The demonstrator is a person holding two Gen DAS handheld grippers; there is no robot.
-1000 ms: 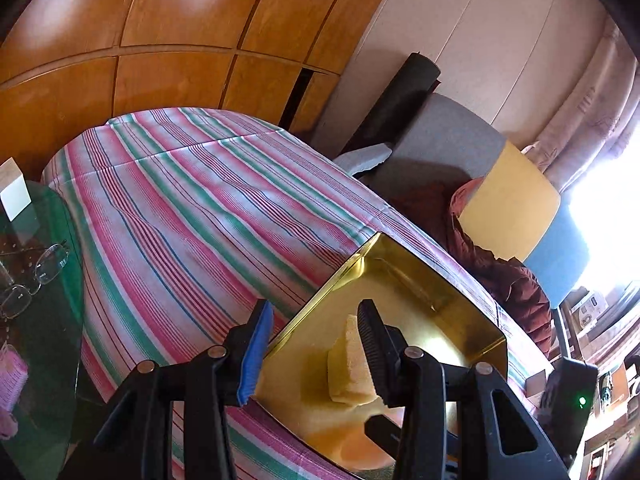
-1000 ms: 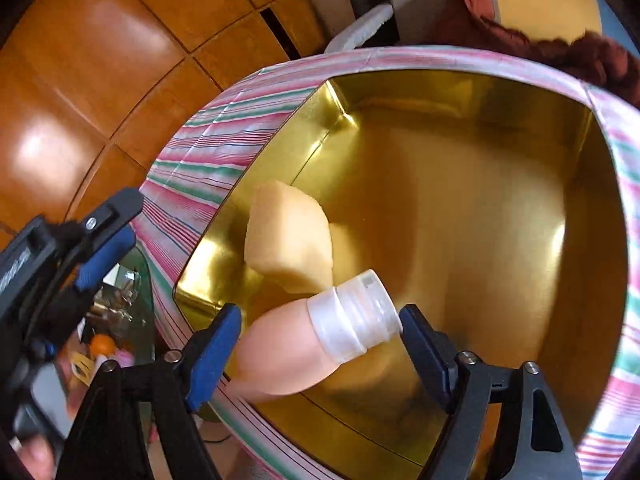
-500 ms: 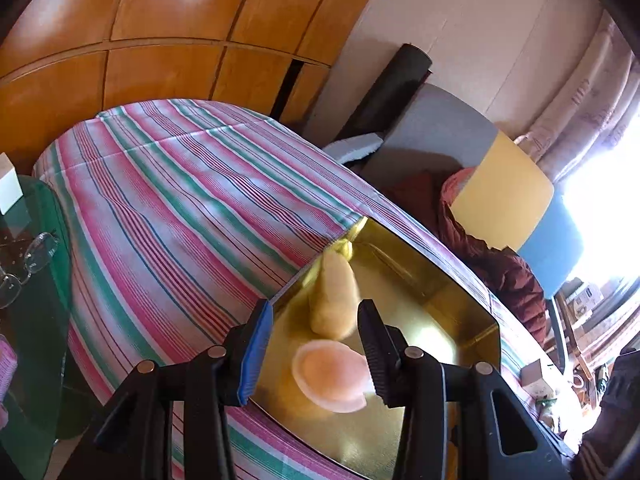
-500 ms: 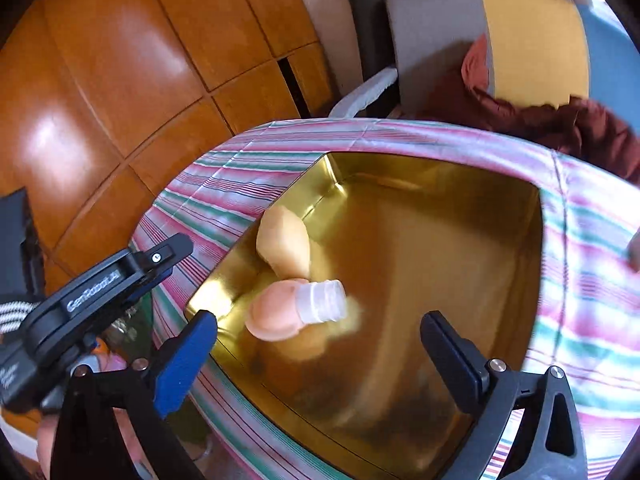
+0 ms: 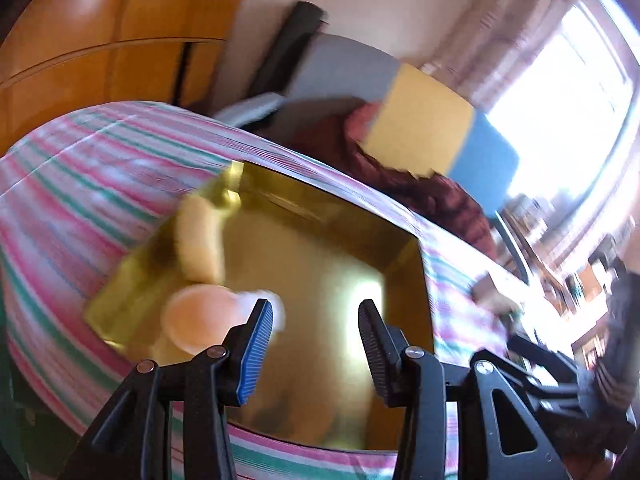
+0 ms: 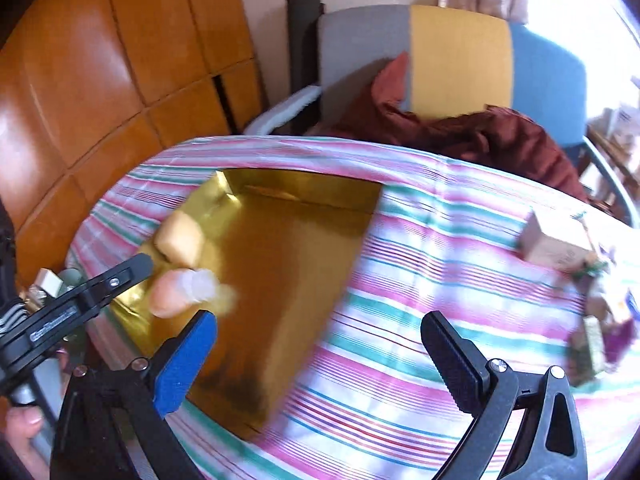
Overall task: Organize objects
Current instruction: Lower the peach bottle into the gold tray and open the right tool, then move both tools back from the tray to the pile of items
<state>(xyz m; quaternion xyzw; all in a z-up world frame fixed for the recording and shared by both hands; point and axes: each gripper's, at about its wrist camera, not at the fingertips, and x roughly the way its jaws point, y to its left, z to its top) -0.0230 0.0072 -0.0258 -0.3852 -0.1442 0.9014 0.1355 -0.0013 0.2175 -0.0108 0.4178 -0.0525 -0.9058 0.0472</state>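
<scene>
A gold tray (image 5: 320, 264) (image 6: 288, 260) rests on the striped cloth. In its left corner lie a yellow sponge block (image 5: 200, 240) (image 6: 180, 238) and a peach bottle (image 5: 200, 316) (image 6: 172, 292) with a white cap, side by side. My left gripper (image 5: 316, 312) hovers over the tray's near part, open, with nothing between its fingers; the bottle is just left of its blue pad. My right gripper (image 6: 320, 320) stands wide open above the tray's right edge and the cloth, holding nothing. The right wrist view also catches the left gripper (image 6: 80, 304) at its left edge.
A small cardboard box (image 6: 556, 244) and several small items (image 6: 596, 332) sit on the cloth at the right. Behind the table is a grey, yellow and blue chair (image 6: 460, 52) with a dark red cloth (image 6: 480, 136). Wooden panels (image 6: 100, 60) fill the left.
My right gripper opened, let go of the peach bottle and drew back and up; the bottle now lies in the tray beside the sponge. My left gripper swung right across the tray.
</scene>
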